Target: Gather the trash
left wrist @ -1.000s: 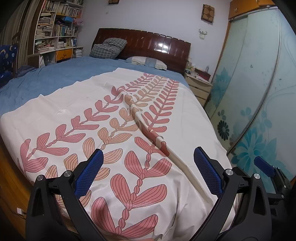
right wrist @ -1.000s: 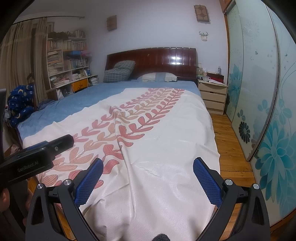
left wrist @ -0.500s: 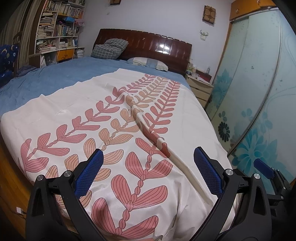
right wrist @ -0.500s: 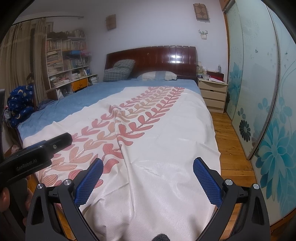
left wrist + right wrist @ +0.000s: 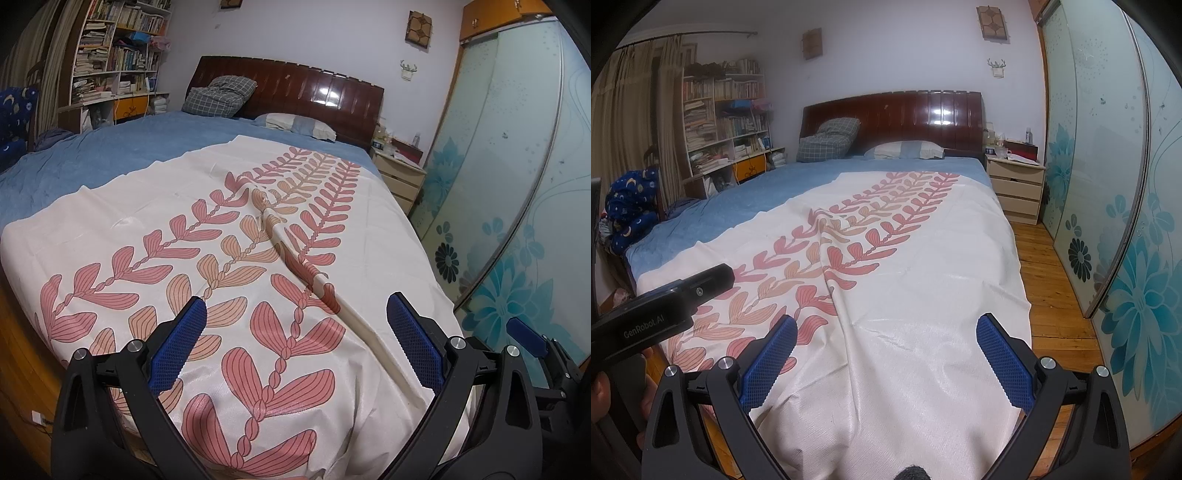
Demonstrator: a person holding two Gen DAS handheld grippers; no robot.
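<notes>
No trash shows in either view. My left gripper [image 5: 295, 343] hangs open above the foot of a bed, nothing between its blue pads [image 5: 177, 347]. Under it lies a cream cloth [image 5: 147, 206] printed with red leaf sprigs, with a long fold running up its middle. My right gripper [image 5: 884, 360] is also open and empty over the same cream cloth [image 5: 942, 288], further to the right. The left gripper's black body [image 5: 657, 317] shows at the left of the right wrist view, held by a hand [image 5: 600, 393]. A blue tip of the right gripper [image 5: 524, 334] shows low right in the left wrist view.
A blue sheet [image 5: 746, 210] covers the bed's left side, with pillows [image 5: 905, 149] at a dark wooden headboard [image 5: 897, 114]. A nightstand [image 5: 1015, 184] stands right of the bed, by flowered sliding doors [image 5: 1108, 184]. Wooden floor [image 5: 1045, 280] runs between. Bookshelves [image 5: 716, 125] stand far left.
Both views have drifted slightly; the bed sits a little differently in frame. Both grippers stay open and empty.
</notes>
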